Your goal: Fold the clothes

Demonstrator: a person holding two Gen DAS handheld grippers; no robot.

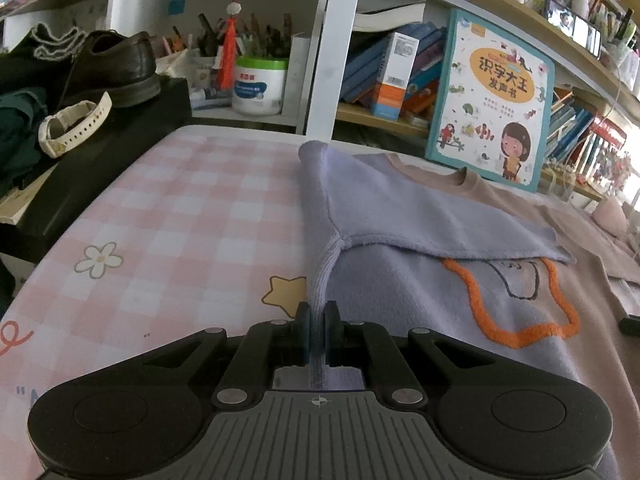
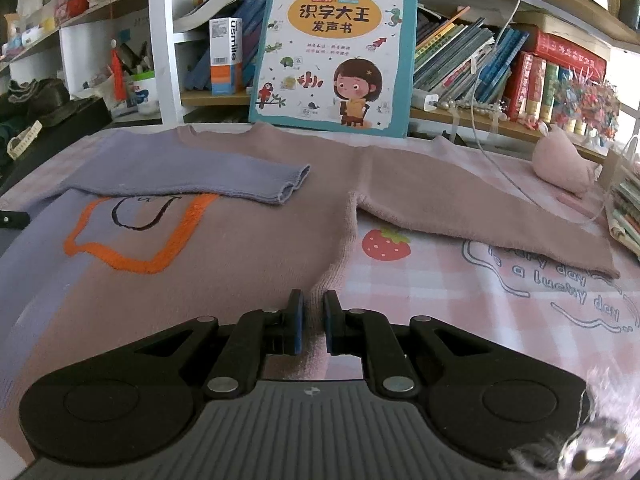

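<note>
I count one sweater (image 2: 248, 240), a soft knit, lilac on its left half and dusty pink on its right, spread flat on the worktop (image 1: 168, 216) over a pink checked cloth printed with a flower, a star and a strawberry. A fuzzy orange outline is stitched on its chest. It has two sleeves: the lilac sleeve (image 2: 208, 178) lies folded across the chest with its ribbed cuff pointing right; the pink sleeve (image 2: 480, 216) stretches out to the right. My left claw (image 1: 316, 316) is clamped on the lilac hem edge. My right claw (image 2: 312, 308) grips a raised pink ridge at the near hem. One picture book (image 2: 336, 48) stands upright against the shelves at the far edge.
</note>
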